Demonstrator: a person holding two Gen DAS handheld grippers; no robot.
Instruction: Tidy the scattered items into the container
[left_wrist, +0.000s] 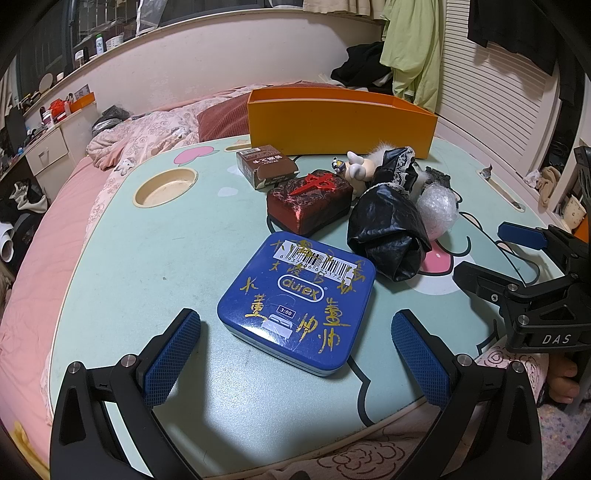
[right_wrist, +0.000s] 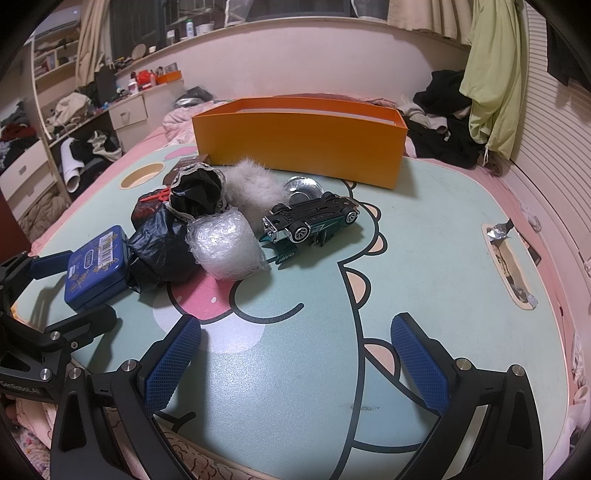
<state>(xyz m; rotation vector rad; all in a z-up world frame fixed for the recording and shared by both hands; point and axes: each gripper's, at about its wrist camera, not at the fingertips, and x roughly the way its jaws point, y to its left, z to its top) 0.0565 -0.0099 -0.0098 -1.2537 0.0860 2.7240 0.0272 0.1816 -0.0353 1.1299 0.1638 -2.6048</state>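
Observation:
An orange open box (left_wrist: 340, 122) (right_wrist: 299, 144) stands at the far side of a mint cartoon table (left_wrist: 147, 266) (right_wrist: 424, 258). A blue tin (left_wrist: 299, 299) (right_wrist: 98, 267) lies between the open fingers of my left gripper (left_wrist: 295, 354), nothing gripped. Behind it are a dark red mahjong-tile box (left_wrist: 310, 199), a brown carton (left_wrist: 264, 166), a crumpled black bag (left_wrist: 388, 232) (right_wrist: 162, 247), a bubble-wrap ball (left_wrist: 439, 210) (right_wrist: 225, 243), a small figurine (left_wrist: 356, 168), grey fluff (right_wrist: 251, 188) and an upturned toy car (right_wrist: 314, 221). My right gripper (right_wrist: 295, 354) is open over bare table.
The table sits on a bed with pink bedding (left_wrist: 44, 258). A round cup recess (left_wrist: 166, 186) (right_wrist: 142, 175) is at the table's left, a slot with foil scraps (right_wrist: 509, 266) at its right. Clothes (right_wrist: 443, 122) pile behind; drawers (right_wrist: 122, 114) stand left.

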